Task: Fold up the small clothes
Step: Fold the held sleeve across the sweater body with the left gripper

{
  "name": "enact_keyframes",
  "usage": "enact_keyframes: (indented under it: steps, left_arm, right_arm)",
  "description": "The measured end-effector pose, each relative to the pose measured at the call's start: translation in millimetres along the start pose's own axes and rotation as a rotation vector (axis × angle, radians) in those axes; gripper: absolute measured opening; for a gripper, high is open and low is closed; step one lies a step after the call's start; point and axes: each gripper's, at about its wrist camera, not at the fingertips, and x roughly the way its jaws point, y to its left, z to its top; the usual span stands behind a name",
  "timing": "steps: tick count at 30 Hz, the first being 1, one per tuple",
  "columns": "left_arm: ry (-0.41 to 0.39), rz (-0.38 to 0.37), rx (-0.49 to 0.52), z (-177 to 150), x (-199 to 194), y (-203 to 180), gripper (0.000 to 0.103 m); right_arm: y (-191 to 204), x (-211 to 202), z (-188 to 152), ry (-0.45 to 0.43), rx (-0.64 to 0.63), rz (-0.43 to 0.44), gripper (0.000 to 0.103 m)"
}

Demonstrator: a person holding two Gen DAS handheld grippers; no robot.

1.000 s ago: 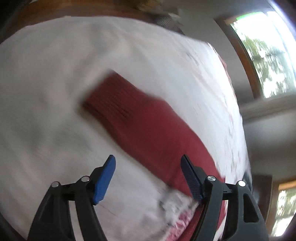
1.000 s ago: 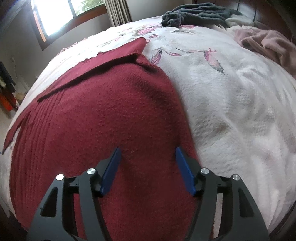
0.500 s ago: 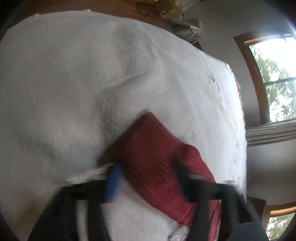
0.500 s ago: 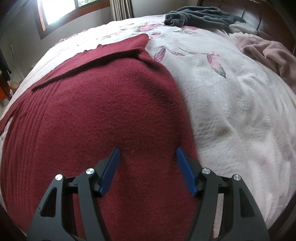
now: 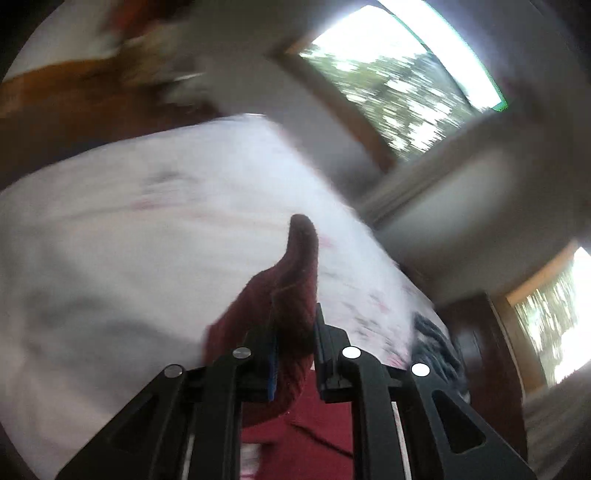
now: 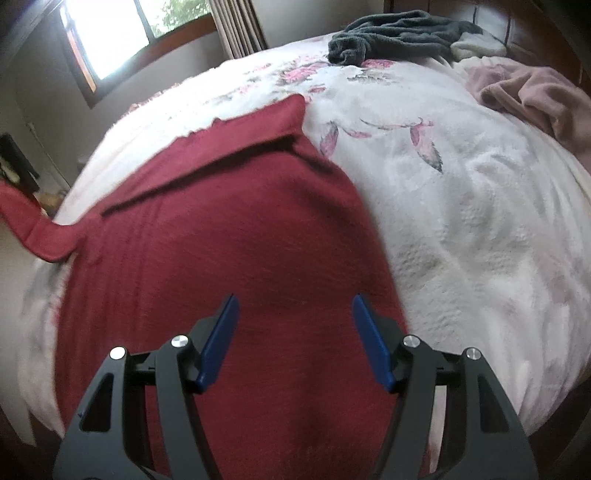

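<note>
1. Your left gripper (image 5: 293, 347) has its jaws pinched on a sleeve end (image 5: 291, 291) of the red sweater (image 6: 229, 266). The cloth stands up between the pads in the lower centre of the left wrist view. Most likely you hold it there so the sleeve can be carried across the body.

2. That same sleeve shows at the far left edge of the right wrist view, lifted off the bedspread (image 6: 461, 206) and pulled taut. This suggests the fold is only starting.

3. Your right gripper (image 6: 293, 339) has its jaws spread wide with nothing between them. It hangs over the lower middle of the sweater, low in the frame. It seems placed to pin the body down while the sleeve comes over, though I cannot tell whether it touches the knit.

4. The sweater lies flat across the left and centre of the right wrist view, with one band already turned over along its top edge.

5. The grey garment (image 6: 399, 33) and the pink garment (image 6: 535, 96) sit in the upper right, well apart from the sweater. That leaves room to fold.

6. The left wrist view is blurred, so fine detail there is uncertain.
</note>
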Motion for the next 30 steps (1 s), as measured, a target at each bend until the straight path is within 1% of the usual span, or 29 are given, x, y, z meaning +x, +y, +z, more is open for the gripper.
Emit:
enact_keyframes:
  steps: [2, 5, 7, 8, 9, 10, 11, 12, 13, 14, 17, 19, 20, 21, 22, 23, 24, 25, 26, 28, 30]
  left_arm:
    - [0.031, -0.041, 0.082, -8, 24, -48, 0.015]
    - [0.087, -0.074, 0.153, -28, 59, -94, 0.015]
    - [0.144, -0.092, 0.205, -47, 99, -123, 0.015]
    - [0.170, -0.092, 0.232, -62, 109, -134, 0.015]
    - [0.211, -0.088, 0.275, -81, 130, -148, 0.015]
    - [0.238, -0.084, 0.300, -93, 148, -157, 0.015]
    - [0.259, -0.080, 0.320, -106, 156, -164, 0.015]
    - [0.300, -0.071, 0.355, -127, 177, -173, 0.015]
    - [0.322, -0.066, 0.371, -146, 181, -176, 0.015]
    - [0.361, -0.056, 0.392, -167, 200, -180, 0.015]
    - [0.433, -0.024, 0.441, -209, 238, -185, 0.015]
    - [0.511, -0.001, 0.490, -248, 264, -178, 0.018]
    - [0.576, 0.019, 0.521, -269, 280, -175, 0.021]
    - [0.606, 0.039, 0.542, -283, 288, -169, 0.025]
    - [0.629, 0.068, 0.577, -297, 298, -165, 0.037]
    - [0.637, 0.080, 0.598, -304, 299, -160, 0.046]
    - [0.631, 0.087, 0.614, -312, 295, -156, 0.049]
    - [0.617, 0.077, 0.609, -312, 286, -150, 0.057]
    - [0.597, 0.060, 0.587, -310, 274, -143, 0.068]
    - [0.559, 0.033, 0.526, -301, 244, -130, 0.075]
    - [0.571, 0.012, 0.448, -299, 210, -106, 0.075]
  right_arm:
    - [-1, -7, 3, -0.002, 0.020, 0.021, 0.064]
    - [-5, -17, 5, -0.002, 0.033, 0.042, 0.064]
    - [-10, -22, 7, -0.004, 0.040, 0.049, 0.065]
    - [-13, -25, 7, -0.004, 0.045, 0.051, 0.065]
    - [-16, -26, 7, -0.004, 0.051, 0.053, 0.065]
    - [-20, -27, 8, -0.001, 0.060, 0.056, 0.065]
    - [-23, -27, 8, 0.001, 0.068, 0.060, 0.065]
    - [-24, -27, 7, 0.004, 0.076, 0.063, 0.065]
    - [-27, -26, 8, 0.008, 0.083, 0.066, 0.065]
    - [-28, -24, 8, 0.011, 0.089, 0.068, 0.065]
    - [-30, -18, 9, 0.027, 0.104, 0.079, 0.065]
    - [-27, -13, 13, 0.038, 0.107, 0.091, 0.065]
    - [-26, -10, 15, 0.044, 0.106, 0.100, 0.065]
    - [-24, -7, 18, 0.050, 0.106, 0.112, 0.065]
    - [-22, -4, 23, 0.061, 0.109, 0.135, 0.066]
    - [-20, -1, 30, 0.072, 0.111, 0.161, 0.067]
    - [-18, 2, 39, 0.079, 0.114, 0.186, 0.068]
    - [-17, 7, 50, 0.087, 0.126, 0.217, 0.071]
    - [-16, 12, 60, 0.098, 0.140, 0.248, 0.074]
    - [-12, 33, 92, 0.137, 0.204, 0.357, 0.076]
    - [-4, 63, 123, 0.193, 0.268, 0.466, 0.077]
